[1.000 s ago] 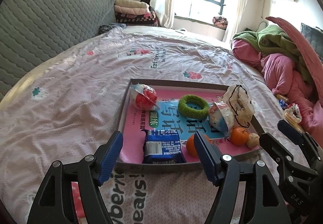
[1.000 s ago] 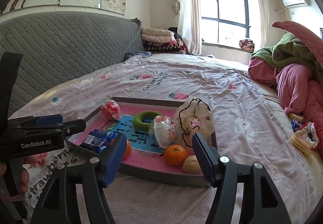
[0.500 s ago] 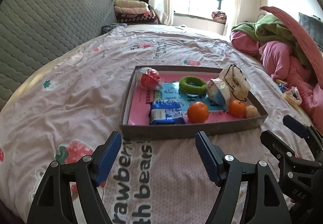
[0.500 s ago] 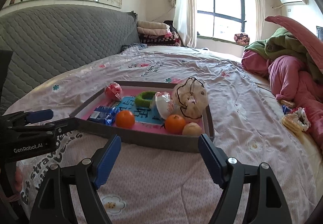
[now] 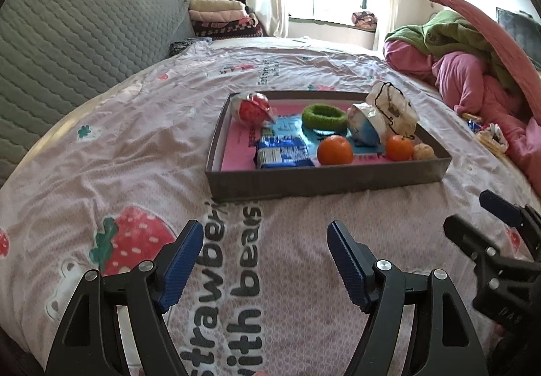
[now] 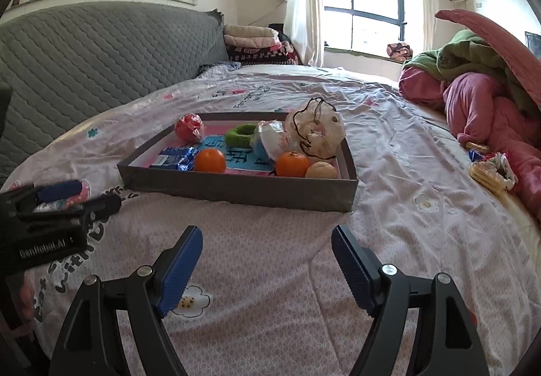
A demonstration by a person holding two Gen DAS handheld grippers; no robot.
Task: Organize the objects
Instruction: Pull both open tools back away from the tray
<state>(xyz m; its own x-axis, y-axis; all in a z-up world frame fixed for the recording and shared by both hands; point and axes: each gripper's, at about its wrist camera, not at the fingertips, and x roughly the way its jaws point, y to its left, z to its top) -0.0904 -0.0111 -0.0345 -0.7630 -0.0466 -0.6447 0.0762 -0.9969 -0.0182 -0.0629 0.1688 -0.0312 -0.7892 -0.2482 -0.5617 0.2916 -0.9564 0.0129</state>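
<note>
A grey tray (image 5: 324, 179) (image 6: 236, 191) with a pink floor sits on the bed. It holds a red wrapped ball (image 5: 252, 108), a green ring (image 5: 324, 115), a blue snack packet (image 5: 283, 154), two oranges (image 5: 334, 150) (image 5: 399, 147), a walnut (image 5: 423, 151), a white-blue packet (image 5: 367, 124) and a white drawstring pouch (image 5: 394, 108). My left gripper (image 5: 265, 259) is open and empty, well short of the tray's near wall. My right gripper (image 6: 267, 261) is open and empty, also short of the tray. Each gripper shows in the other's view at the edge.
A grey quilted headboard (image 5: 67, 37) runs along the left. Pink and green bedding (image 5: 473, 64) is piled at the right, with small wrapped snacks (image 6: 492, 169) beside it. Folded blankets (image 5: 219, 17) lie by the window.
Both grippers have pulled back from the tray toward the near edge of the bed. The tray and its contents now lie farther ahead. Both stay open.
</note>
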